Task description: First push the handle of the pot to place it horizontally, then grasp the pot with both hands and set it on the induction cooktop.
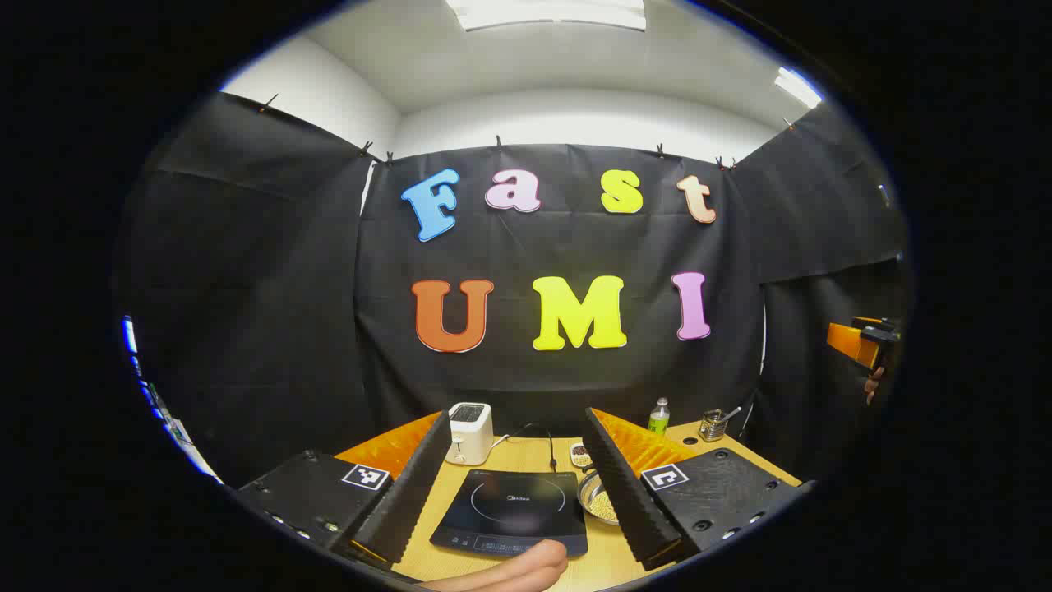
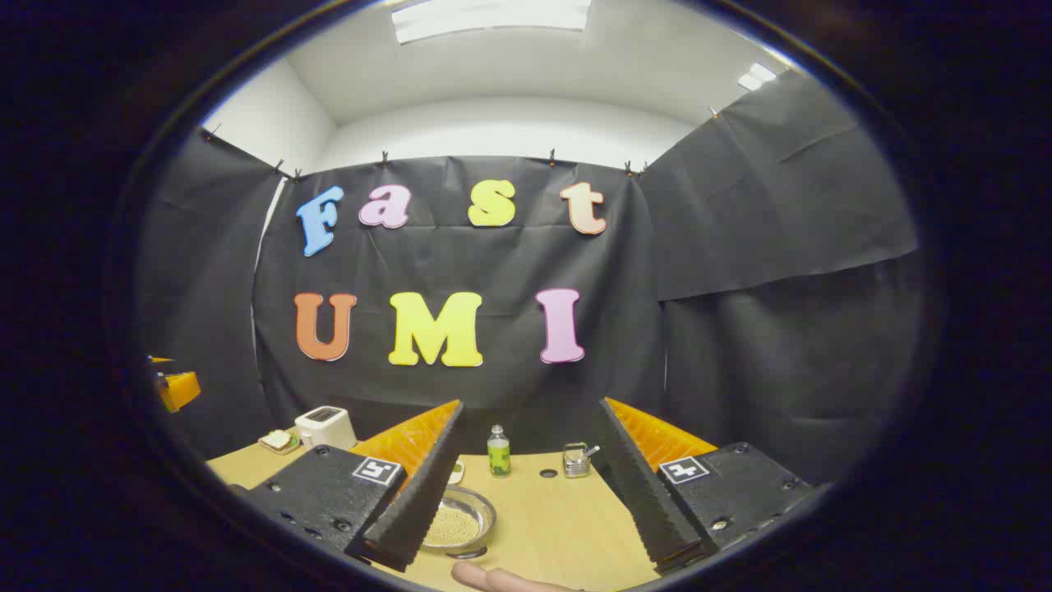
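Pot body sits below both views; we see a rounded, smooth, pale tan bar (image 1: 509,571) at the near counter edge, just in front of the flat black glass induction cooktop (image 1: 509,510). We take it for the pot's handle but cannot be sure. We expect a rigid, fairly heavy vessel with slick walls, the handle pivoting it easily under a sideways push. The lift is best taken at opposite sides of the rim, level. The left claw (image 1: 516,416) is spread wide, ridged black fingers empty, and the right claw (image 2: 530,404) is likewise spread and empty. The light wooden counter (image 2: 559,510) looks smooth. A shallow steel bowl of pale grains (image 2: 456,522) stands beside the cooktop, worth avoiding.
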A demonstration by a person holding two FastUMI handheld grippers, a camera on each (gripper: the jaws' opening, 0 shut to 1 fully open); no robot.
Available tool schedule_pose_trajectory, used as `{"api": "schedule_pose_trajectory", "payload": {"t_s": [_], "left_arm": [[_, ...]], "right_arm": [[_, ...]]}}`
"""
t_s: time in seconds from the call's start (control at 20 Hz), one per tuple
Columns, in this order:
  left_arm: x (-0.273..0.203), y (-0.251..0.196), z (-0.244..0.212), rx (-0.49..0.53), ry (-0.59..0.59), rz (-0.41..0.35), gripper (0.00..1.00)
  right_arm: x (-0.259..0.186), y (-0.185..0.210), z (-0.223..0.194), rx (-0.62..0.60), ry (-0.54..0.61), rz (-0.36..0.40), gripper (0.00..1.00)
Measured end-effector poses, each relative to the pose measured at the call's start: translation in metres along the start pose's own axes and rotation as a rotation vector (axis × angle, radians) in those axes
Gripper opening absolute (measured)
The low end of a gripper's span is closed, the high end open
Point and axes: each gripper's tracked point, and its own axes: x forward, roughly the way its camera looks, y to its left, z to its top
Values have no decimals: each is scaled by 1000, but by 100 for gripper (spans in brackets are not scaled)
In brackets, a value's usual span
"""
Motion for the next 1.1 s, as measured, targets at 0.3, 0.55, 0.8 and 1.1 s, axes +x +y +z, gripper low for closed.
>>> {"api": "schedule_pose_trajectory", "payload": {"t_s": [0.3,0.55,0.8,1.1], "left_arm": [[1,-4,-7,-2,4,-9,95],[-6,-2,-3,-21,-11,-10,95],[-10,1,-3,-9,-18,-9,95],[-21,0,-6,-15,-26,-18,95]], "right_arm": [[3,1,-10,-2,17,5,96],[2,10,-13,-12,18,22,96],[4,29,-20,-5,34,71,96],[21,70,-64,33,129,203,92]]}}
